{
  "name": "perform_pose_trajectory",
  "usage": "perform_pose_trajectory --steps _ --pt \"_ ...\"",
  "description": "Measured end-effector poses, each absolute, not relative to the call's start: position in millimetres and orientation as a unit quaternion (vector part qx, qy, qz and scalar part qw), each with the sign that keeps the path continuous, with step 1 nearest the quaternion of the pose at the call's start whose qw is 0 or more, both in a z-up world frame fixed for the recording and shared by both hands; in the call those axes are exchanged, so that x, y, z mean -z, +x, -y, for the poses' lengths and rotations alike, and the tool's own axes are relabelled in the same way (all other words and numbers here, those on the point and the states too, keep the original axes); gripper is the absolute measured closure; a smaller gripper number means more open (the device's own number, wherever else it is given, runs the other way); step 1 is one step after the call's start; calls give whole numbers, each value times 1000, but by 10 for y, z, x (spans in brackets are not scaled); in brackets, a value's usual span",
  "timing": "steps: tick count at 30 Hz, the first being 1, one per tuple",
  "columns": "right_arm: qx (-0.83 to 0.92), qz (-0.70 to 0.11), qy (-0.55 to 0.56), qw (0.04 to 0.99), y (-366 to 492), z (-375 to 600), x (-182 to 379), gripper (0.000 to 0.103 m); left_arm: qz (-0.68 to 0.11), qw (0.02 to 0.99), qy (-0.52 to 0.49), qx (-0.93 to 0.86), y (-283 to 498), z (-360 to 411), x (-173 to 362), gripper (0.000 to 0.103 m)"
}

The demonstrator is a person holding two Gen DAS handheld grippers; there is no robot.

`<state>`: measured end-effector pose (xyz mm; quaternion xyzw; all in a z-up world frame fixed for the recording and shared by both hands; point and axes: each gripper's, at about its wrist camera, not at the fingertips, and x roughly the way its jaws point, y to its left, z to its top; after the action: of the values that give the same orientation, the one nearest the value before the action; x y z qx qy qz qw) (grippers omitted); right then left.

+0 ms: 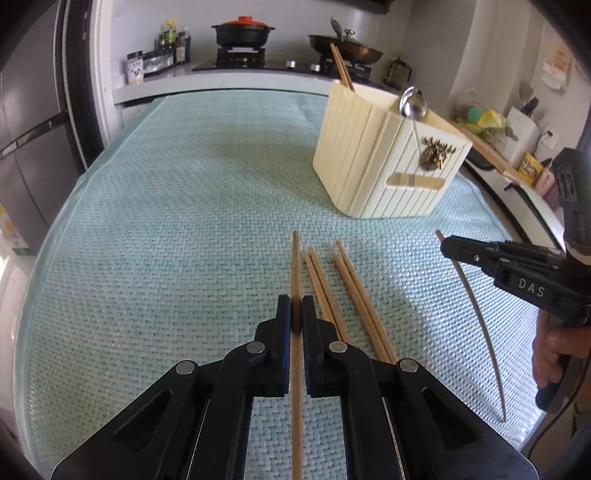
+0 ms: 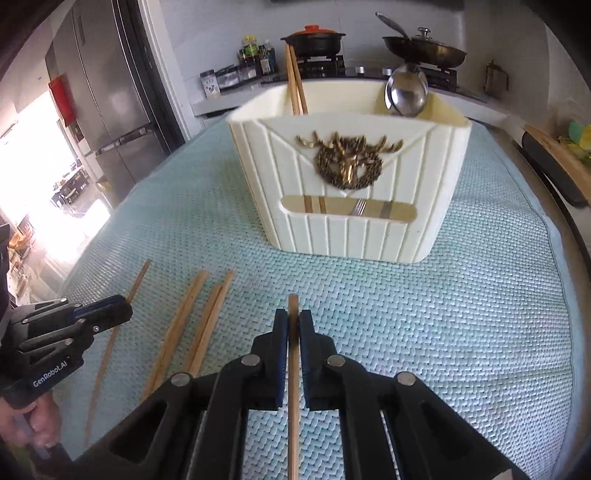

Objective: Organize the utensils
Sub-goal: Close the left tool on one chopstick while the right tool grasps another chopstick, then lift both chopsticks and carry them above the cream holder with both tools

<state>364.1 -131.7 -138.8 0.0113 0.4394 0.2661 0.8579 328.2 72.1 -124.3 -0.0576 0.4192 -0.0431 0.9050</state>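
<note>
A cream utensil holder with a gold emblem stands on the mint woven mat. It holds chopsticks and a metal spoon. My left gripper is shut on a wooden chopstick. My right gripper is shut on another chopstick. Several loose chopsticks lie on the mat between the two grippers.
Behind the mat is a kitchen counter with a stove, a black pot with a red lid, a pan and bottles. A fridge stands at the left. A wooden board lies along the right edge.
</note>
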Motion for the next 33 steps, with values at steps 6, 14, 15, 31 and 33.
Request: perform_pose_trajectory --steps 6,14,15,31,33 --pt "-281 -384 40 878 3373 1525 872 97 -364 927 -70 51 3021 -751 768 99" --pt "-293 -312 51 902 2906 1844 352 97 -293 951 -79 65 2589 -792 283 99" --pt "-294 -304 50 905 2845 1854 303 97 -286 953 -80 66 2556 -807 248 99" --pt "-285 -230 36 930 2482 2067 -176 97 -226 966 -91 84 2360 -803 -182 99" --pt "-280 -222 35 933 2475 2086 -228 97 -221 967 -94 87 2383 -803 -223 100"
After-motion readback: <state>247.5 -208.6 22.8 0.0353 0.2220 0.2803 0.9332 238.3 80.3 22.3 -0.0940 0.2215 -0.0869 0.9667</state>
